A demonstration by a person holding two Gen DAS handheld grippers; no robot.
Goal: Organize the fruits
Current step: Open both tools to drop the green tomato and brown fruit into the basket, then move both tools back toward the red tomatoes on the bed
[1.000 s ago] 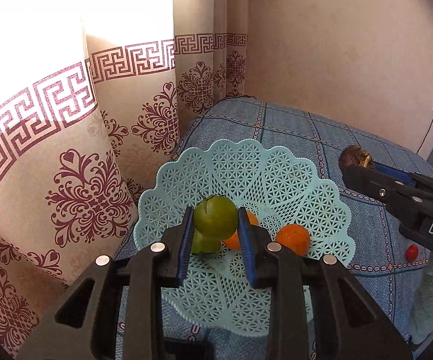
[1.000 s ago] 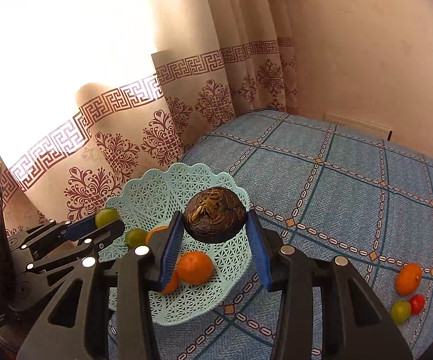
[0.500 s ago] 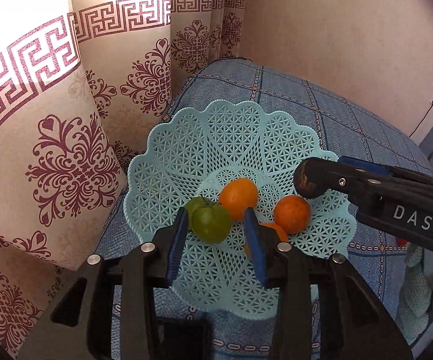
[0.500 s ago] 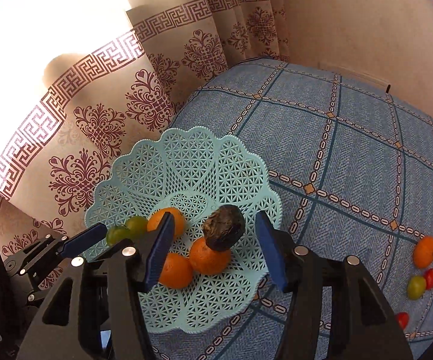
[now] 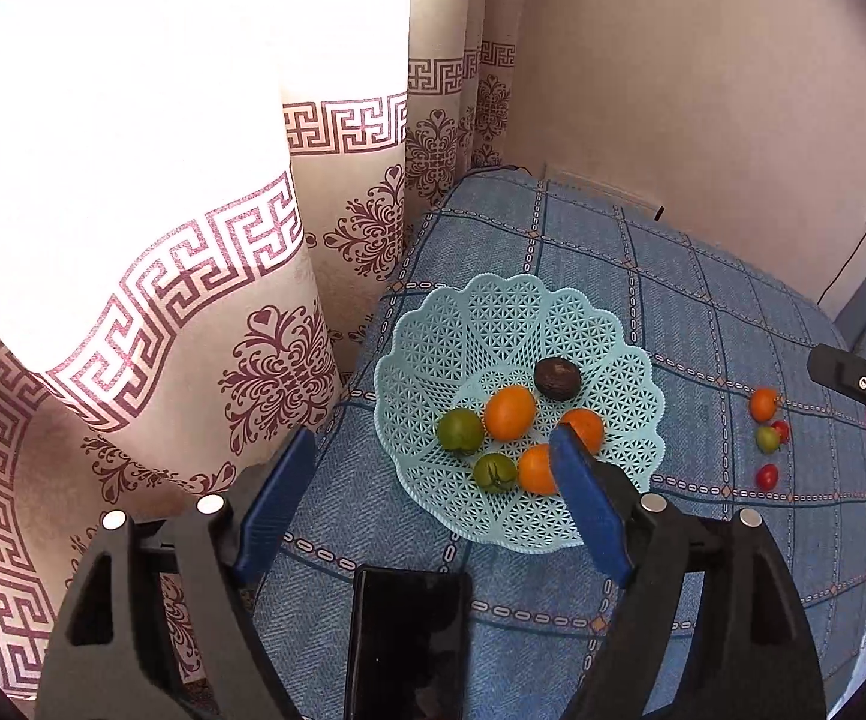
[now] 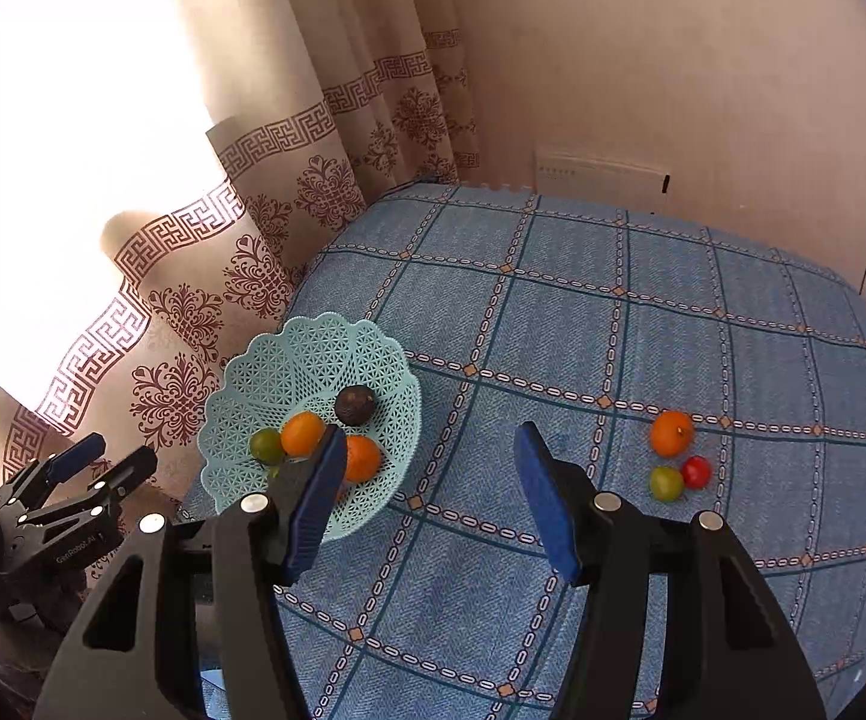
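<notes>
Right gripper (image 6: 430, 453): jaws wide, nothing held; lower centre of the right view, over bare blue cloth (image 6: 583, 330) between the basket and the loose fruit.

Left gripper (image 5: 427, 468): jaws wide, nothing held; lower centre of the left view, its right finger overlapping the basket's near side.

Basket (image 6: 271, 360): pale teal lattice, left of centre in the right view, by the curtain (image 6: 193, 312). Holds a dark fruit (image 6: 354, 405), three oranges, two green fruits; all lie loose in the dish.

Loose fruit: right of centre in the right view, well apart from the basket. Orange (image 6: 671, 433) uppermost; green fruit (image 6: 666, 483) and red fruit (image 6: 696, 471) just below it, these two touching or nearly so. The left view shows a second red one (image 5: 767, 476) lower, a little apart.

Step in hand (judged): fetch the next loose fruit with the right gripper.

Handling notes: the orange stands clearest of the group and suits the first pick. Keep the jaws wide on the way down, straddle its widest girth, close gently; round fruit rolls on cloth. For the green and red pair, come in along the line that keeps one finger out of their shared gap, or one nudges the other away.
</notes>
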